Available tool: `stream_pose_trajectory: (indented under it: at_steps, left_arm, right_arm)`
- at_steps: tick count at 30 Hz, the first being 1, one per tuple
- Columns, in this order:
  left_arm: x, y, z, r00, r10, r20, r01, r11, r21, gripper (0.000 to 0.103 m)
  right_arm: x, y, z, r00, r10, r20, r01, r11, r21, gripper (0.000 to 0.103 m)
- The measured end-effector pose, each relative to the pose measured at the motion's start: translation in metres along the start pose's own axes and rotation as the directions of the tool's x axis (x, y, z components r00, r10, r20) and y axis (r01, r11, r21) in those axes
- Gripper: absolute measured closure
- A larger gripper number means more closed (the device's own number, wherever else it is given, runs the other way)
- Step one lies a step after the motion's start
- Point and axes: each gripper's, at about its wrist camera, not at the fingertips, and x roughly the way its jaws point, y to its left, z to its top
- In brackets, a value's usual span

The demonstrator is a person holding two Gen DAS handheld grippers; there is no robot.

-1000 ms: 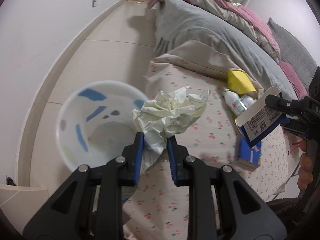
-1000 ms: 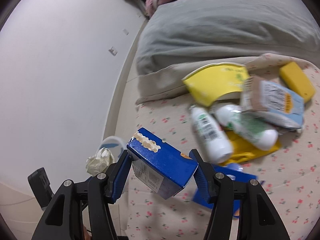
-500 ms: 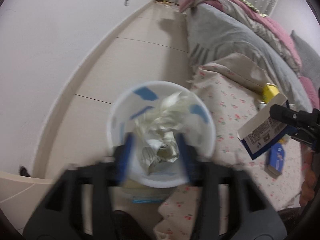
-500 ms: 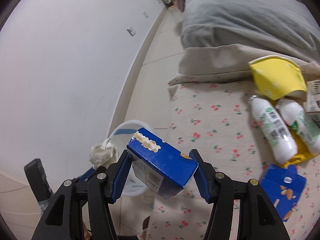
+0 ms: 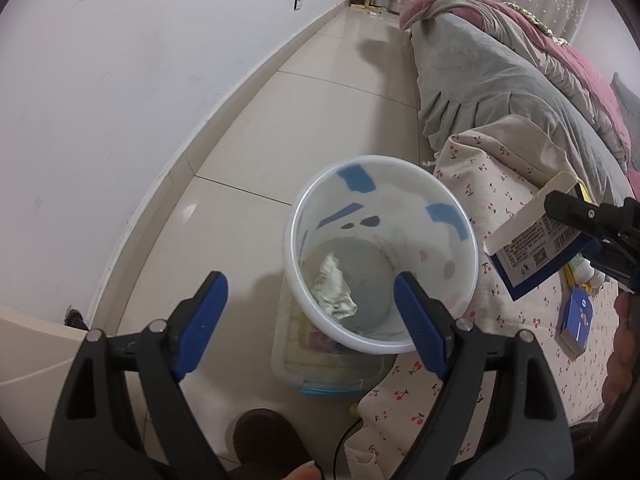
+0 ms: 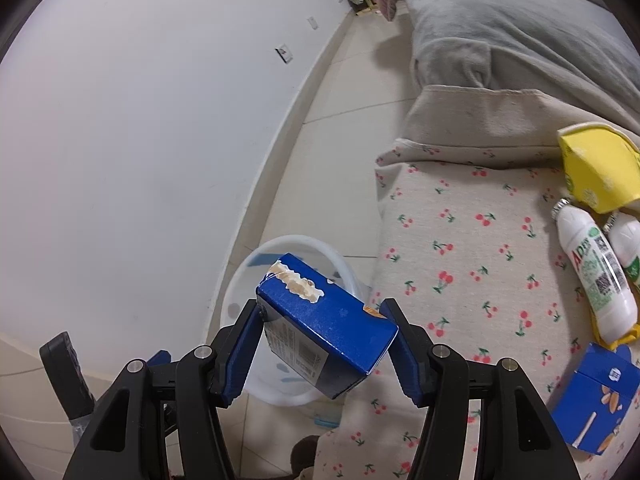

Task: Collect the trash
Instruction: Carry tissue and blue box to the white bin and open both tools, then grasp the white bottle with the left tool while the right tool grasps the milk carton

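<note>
My left gripper [image 5: 310,300] hangs over the white bin [image 5: 468,256], its jaws opening wide with nothing between them. The crumpled tissue [image 5: 334,290] lies at the bottom of that bin. My right gripper [image 6: 320,332] is shut on a torn blue carton [image 6: 324,324], held just right of the bin [image 6: 308,244] at the edge of the cherry-print cloth [image 6: 460,240]. The left wrist view shows that carton [image 5: 536,252] and the right gripper's fingers [image 5: 580,212] at the right.
On the cherry-print cloth lie a yellow carton [image 6: 596,168], two white bottles [image 6: 596,272] and another blue carton [image 6: 596,404]. A clear plastic box [image 5: 320,368] sits on the floor under the bin. A grey bed [image 5: 500,80] lies behind, the wall [image 5: 120,80] to the left.
The left gripper moved over the bin, opened and let the tissue fall into it. The right gripper carried the blue carton left, towards the bin.
</note>
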Motion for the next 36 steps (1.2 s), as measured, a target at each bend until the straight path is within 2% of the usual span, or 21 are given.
stream_pose_trajectory:
  at_steps: [4,5,7,10,15,20,27,36]
  left_arm:
    - [-0.002,-0.001,-0.001,1.0,-0.003,0.001,0.003,1.0,0.005,0.018]
    - [-0.001,-0.002,-0.001,1.0,-0.003,0.002,0.003,1.0,0.008,0.018]
    - [-0.002,-0.003,-0.002,1.0,-0.003,0.002,0.002,1.0,0.012,0.018]
    - [-0.002,-0.004,-0.001,1.0,-0.007,0.002,0.007,1.0,0.014,0.018]
    - [-0.002,-0.007,-0.001,1.0,-0.015,-0.003,0.015,1.0,0.016,0.018]
    - [-0.003,-0.012,-0.003,1.0,-0.021,-0.004,0.021,0.999,0.029,0.018]
    - [-0.002,-0.026,-0.007,0.999,-0.04,-0.017,0.041,0.998,0.055,0.018]
    - [0.001,-0.053,-0.011,0.993,-0.097,-0.073,0.103,0.992,0.074,0.018]
  right_arm:
    - [0.001,0.008,0.003,0.998,0.06,0.02,-0.059,0.998,-0.022,0.04]
    - [0.0,0.01,0.004,0.996,0.08,0.028,-0.079,0.996,-0.037,0.037]
    - [-0.003,0.016,0.005,0.994,0.096,0.046,-0.093,0.994,-0.064,0.02]
    - [-0.011,0.023,0.005,0.993,0.098,0.065,-0.09,0.99,-0.111,0.018]
    - [-0.022,0.027,0.004,0.995,0.045,0.087,-0.029,0.984,-0.177,0.018]
    - [-0.034,0.013,0.002,0.996,0.01,0.094,0.008,0.982,-0.187,0.018]
    - [-0.065,-0.021,-0.003,0.99,-0.074,0.122,0.096,0.978,-0.185,0.017]
    - [-0.105,-0.087,-0.007,0.968,-0.203,0.146,0.218,0.971,-0.097,0.013]
